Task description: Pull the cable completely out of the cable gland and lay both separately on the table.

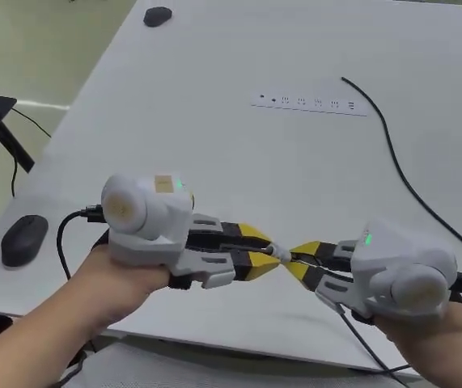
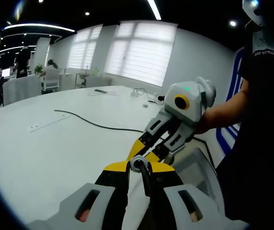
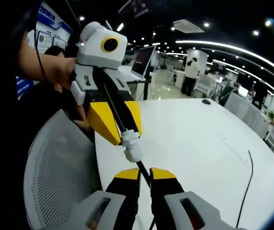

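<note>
Jaws of left gripper (image 2: 139,167) almost shut, yellow tips clamped on the gland (image 3: 131,145), one tip on each side of its white body. Gland held in the air, tilted, narrow end toward the other gripper.

Cable (image 3: 140,166) sits in the gland, not pulled out. It is black and thin. It leaves the narrow end and passes straight between the jaws of right gripper (image 3: 145,175). Those jaws are drawn nearly together and pinch the cable just beside the gland, without touching the gland itself.

The cable's other stretch comes out of the gland's wide end and runs back between the left jaws toward that gripper's body. In the left gripper view it shows as a dark line dropping from the gland. Where it ends cannot be told.

Head view: both grippers meet tip to tip above the near edge of the table (image 1: 214,153), left one coming from the left, right one from the right. Gland there is only a pale speck at the meeting point, probably just clear of the right tips. Neither gland nor cable lies on the table.

On the table: socket strip (image 1: 310,103) at far centre, black lead (image 1: 400,174) running from near it toward the right edge, mouse (image 1: 23,239) at the left edge, second mouse (image 1: 157,15) at the far end. Mesh chair (image 3: 55,163) sits below the grippers in the right gripper view.
</note>
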### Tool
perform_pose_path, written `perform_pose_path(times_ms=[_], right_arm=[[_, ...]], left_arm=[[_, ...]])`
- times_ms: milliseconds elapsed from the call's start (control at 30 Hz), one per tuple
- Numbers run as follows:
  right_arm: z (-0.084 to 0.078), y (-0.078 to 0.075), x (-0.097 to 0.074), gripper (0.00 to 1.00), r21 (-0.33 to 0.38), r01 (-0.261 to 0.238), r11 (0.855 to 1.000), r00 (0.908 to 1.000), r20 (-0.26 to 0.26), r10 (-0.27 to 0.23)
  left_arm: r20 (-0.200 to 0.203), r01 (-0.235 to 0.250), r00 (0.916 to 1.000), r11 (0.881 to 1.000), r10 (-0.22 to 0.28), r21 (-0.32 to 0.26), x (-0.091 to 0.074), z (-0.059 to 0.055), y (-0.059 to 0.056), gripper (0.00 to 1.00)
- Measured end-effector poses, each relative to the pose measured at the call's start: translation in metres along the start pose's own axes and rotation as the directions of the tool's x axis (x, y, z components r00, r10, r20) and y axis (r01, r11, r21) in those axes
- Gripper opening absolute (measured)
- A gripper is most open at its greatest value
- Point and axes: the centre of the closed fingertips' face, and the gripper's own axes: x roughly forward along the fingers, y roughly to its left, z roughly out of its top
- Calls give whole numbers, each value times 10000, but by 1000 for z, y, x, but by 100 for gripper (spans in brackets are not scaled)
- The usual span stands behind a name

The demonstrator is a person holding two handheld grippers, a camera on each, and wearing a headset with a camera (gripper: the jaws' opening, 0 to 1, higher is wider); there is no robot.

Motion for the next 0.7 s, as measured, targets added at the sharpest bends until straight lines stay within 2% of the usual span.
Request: perform_pose_path(times_ms=[200, 367, 533, 700], right_arm=[[-10, -6, -2, 2, 622, 171, 9979, 9998, -141, -163], [-24, -8, -2, 1, 1388, 224, 9901, 9988, -466, -160], [-36, -9, -4, 1, 2031, 284, 9787, 9983, -548, -176], [-45, -11, -5, 1, 2898, 346, 9565, 9978, -639, -167]], left_arm=[[139, 21, 9999, 10000, -21, -13, -2, 3, 0, 15], [246, -59, 9997, 10000, 61, -70, -3, 6, 1, 15], [253, -111, 9996, 9999, 113, -96, -5, 5, 3, 15], [280, -180, 9994, 9997, 184, -138, -5, 5, 5, 15]])
